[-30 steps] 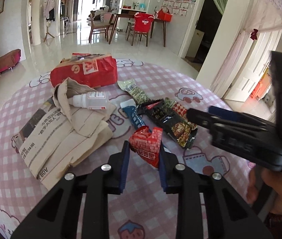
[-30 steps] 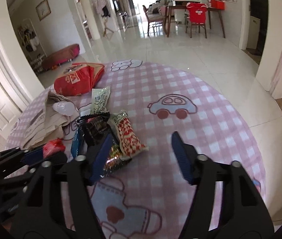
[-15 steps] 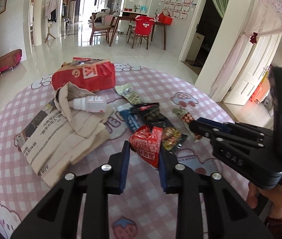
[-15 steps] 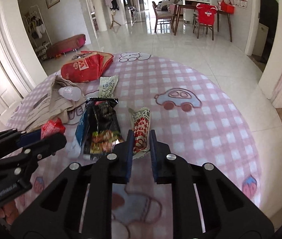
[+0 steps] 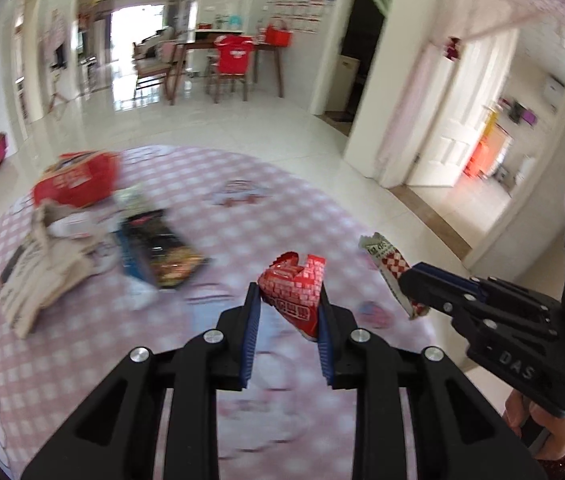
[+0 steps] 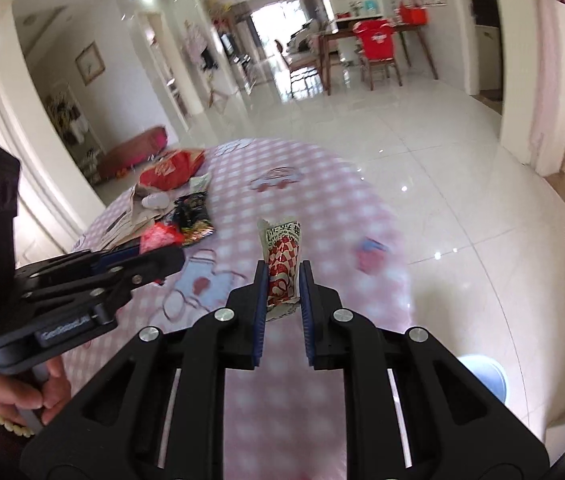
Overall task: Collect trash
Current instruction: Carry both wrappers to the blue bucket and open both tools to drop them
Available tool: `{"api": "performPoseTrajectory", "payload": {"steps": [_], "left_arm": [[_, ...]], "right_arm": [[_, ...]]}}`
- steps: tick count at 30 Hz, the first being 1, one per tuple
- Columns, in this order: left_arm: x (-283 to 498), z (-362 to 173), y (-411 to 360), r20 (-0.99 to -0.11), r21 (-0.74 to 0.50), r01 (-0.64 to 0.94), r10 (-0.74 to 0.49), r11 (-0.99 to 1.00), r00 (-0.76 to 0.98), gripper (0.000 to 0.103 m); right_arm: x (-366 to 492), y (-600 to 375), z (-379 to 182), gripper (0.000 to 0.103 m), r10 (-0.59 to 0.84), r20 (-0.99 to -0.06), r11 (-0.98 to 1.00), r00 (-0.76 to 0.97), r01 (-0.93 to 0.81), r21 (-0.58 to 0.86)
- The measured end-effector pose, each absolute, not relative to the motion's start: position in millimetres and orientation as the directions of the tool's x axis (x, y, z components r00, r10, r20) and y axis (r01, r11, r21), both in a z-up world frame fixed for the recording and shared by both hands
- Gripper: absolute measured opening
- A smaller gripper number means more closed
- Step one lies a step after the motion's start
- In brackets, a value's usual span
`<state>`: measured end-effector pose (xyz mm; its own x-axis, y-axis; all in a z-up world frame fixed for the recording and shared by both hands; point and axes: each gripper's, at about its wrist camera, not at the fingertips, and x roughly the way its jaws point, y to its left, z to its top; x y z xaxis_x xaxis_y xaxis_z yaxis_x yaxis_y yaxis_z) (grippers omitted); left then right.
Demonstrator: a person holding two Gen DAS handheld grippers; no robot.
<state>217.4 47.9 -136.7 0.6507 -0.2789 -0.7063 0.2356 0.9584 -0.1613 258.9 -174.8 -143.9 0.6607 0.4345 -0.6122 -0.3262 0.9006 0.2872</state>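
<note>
1. The left hand-held gripper point(image 5: 288, 300) is clamped on a crumpled red wrapper point(image 5: 292, 294), held clear above a pink checked mat point(image 5: 242, 232) on the tiled floor.
2. The right hand-held gripper point(image 6: 282, 280), its jaws having just been closing, pinches a red-and-white checked snack packet point(image 6: 281, 264), which stands upright between the blue pads.
3. More litter lies on the mat's far left: a red bag point(image 5: 76, 178), a dark snack packet point(image 5: 162, 248), folded newspaper point(image 5: 38, 276) and a small white bottle point(image 6: 155, 200).
4. A pale blue round object point(image 6: 482, 376) sits on the floor just beyond the mat's right edge.
</note>
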Motion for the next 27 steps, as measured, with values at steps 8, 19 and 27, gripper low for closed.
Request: {"api": "performPoseTrajectory", "payload": {"steps": [8, 19, 27], "left_arm": [[204.1, -142.7, -63.6, -0.726, -0.137, 0.409, -0.373, 0.902, 0.579, 0.025], [207.8, -186.1, -186.0, -0.774, -0.158, 0.547, -0.447, 0.822, 0.449, 0.025], [214.8, -214.8, -213.7, -0.812, -0.161, 0.545, -0.424, 0.823, 0.401, 0.024]], "right_arm": [[206.9, -286.3, -146.7, 0.015, 0.354, -0.565, 0.917, 0.745, -0.156, 0.368], [183.5, -369.6, -170.6, 0.040, 0.191, -0.579, 0.940, 0.793, 0.023, 0.342], [186.3, -400.9, -201.2, 0.054, 0.136, -0.617, 0.922, 0.775, 0.128, 0.364]]}}
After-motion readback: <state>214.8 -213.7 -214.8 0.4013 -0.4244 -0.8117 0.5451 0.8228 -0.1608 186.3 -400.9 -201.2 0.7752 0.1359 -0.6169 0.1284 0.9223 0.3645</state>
